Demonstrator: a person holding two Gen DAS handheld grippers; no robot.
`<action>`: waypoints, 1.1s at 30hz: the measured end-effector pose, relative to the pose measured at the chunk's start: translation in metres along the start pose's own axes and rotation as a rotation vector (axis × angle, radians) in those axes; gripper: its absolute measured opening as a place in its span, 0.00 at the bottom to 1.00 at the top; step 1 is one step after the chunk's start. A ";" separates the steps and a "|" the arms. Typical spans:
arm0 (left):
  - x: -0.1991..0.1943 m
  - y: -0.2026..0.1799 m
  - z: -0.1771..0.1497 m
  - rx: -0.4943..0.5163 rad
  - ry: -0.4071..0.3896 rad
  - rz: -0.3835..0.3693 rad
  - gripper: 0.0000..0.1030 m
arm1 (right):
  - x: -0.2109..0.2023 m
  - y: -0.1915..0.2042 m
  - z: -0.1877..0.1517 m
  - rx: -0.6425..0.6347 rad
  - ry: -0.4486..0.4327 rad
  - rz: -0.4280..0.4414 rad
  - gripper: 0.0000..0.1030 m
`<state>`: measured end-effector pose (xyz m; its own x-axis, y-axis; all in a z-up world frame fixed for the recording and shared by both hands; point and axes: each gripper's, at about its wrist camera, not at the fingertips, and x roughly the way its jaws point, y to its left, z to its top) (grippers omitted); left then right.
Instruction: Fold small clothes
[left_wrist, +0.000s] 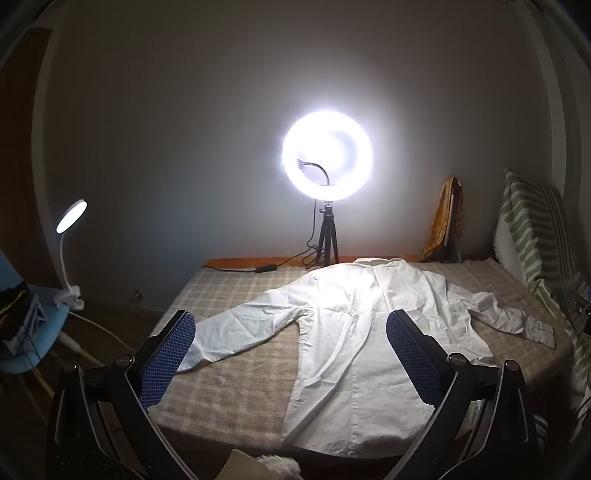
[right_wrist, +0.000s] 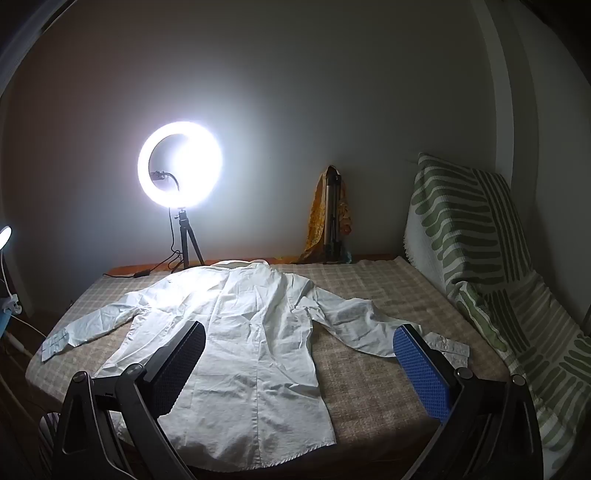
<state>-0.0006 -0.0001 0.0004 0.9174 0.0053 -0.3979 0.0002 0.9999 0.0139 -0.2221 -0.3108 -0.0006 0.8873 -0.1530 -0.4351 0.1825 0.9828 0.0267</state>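
Note:
A white long-sleeved shirt (left_wrist: 354, 332) lies flat and spread out on a checked beige cloth (left_wrist: 229, 391) covering the table, collar at the far side, hem toward me. It also shows in the right wrist view (right_wrist: 251, 350). Its left sleeve (left_wrist: 236, 332) stretches out straight; its right sleeve (right_wrist: 373, 325) is crumpled, cuff near the table's right side. My left gripper (left_wrist: 291, 325) is open and empty, held above the near left part of the shirt. My right gripper (right_wrist: 303, 332) is open and empty above the near right part.
A lit ring light on a small tripod (left_wrist: 327, 166) stands at the table's far edge with its cable. An orange cloth over a tripod (right_wrist: 330, 218) leans at the back wall. A green-patterned blanket (right_wrist: 480, 251) covers furniture at the right. A clip lamp (left_wrist: 72, 218) and blue chair (left_wrist: 40, 332) stand left.

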 end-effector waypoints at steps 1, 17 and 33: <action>0.000 0.000 0.000 0.002 -0.002 -0.001 1.00 | 0.000 0.000 0.000 0.000 -0.004 0.000 1.00; 0.004 0.003 0.002 0.002 -0.003 0.006 1.00 | 0.001 -0.001 0.000 0.002 0.006 0.003 1.00; 0.000 0.003 0.009 0.002 -0.021 0.009 1.00 | 0.001 -0.002 0.001 0.003 0.004 0.004 1.00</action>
<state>0.0031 0.0031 0.0086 0.9255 0.0142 -0.3786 -0.0076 0.9998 0.0189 -0.2206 -0.3126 -0.0003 0.8865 -0.1485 -0.4382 0.1801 0.9832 0.0311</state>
